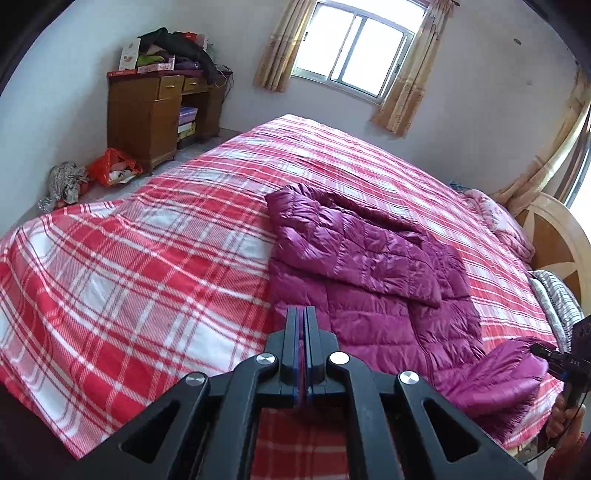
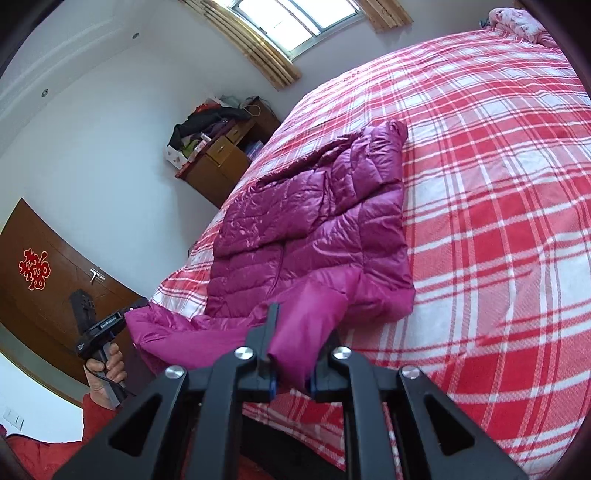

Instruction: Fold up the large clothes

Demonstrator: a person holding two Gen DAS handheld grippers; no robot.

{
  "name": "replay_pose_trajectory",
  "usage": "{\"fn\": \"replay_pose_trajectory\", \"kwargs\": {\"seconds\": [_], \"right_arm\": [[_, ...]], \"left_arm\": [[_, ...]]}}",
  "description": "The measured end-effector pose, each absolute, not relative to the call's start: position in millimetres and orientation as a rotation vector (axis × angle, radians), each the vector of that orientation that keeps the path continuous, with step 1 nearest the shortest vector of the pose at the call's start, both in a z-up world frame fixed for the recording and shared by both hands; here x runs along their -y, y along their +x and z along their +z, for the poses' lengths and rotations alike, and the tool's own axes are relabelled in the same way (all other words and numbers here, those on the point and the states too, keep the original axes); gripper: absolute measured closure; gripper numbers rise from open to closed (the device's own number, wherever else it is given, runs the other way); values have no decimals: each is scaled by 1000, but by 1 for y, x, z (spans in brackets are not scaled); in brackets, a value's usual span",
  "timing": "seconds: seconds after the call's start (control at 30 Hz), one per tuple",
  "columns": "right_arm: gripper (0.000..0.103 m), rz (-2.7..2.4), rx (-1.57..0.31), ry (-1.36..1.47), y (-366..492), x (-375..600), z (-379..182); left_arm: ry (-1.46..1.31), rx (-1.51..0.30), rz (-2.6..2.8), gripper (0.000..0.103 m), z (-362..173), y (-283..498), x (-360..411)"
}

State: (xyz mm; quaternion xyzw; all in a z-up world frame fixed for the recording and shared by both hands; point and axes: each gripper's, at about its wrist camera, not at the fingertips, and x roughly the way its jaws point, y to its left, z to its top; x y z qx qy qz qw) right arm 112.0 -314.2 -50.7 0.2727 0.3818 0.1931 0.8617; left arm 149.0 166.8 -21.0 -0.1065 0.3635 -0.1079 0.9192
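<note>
So my right gripper [image 2: 291,354] is clamped on the puffy quilted magenta jacket's [image 2: 314,221] slick hem, left gripper [image 1: 304,332] pinched together holding nothing, plaid blanket [image 1: 147,258] underneath, cuff hidden.

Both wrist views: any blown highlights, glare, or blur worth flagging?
Left wrist view: window panes clipped to white; purple down jacket shows soft sheen; plaid bedspread sharp, edges bent by fisheye. Right wrist view: window also overexposed; bedspread streaks with blur at lower right; jacket glossy but readable.
</note>
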Motion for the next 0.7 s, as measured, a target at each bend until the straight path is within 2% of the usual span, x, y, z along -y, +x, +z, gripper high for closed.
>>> {"fn": "replay_pose_trajectory", "kwargs": {"seconds": [0.3, 0.43, 0.7], "right_arm": [[87, 313, -889, 691, 204, 328, -86], [86, 286, -933, 699, 238, 322, -98], [82, 228, -981, 718, 287, 320, -120]], "left_arm": [[-173, -810, -101, 102, -53, 232, -153], [-150, -791, -42, 102, -48, 254, -154], [-278, -744, -69, 101, -27, 276, -207]]}}
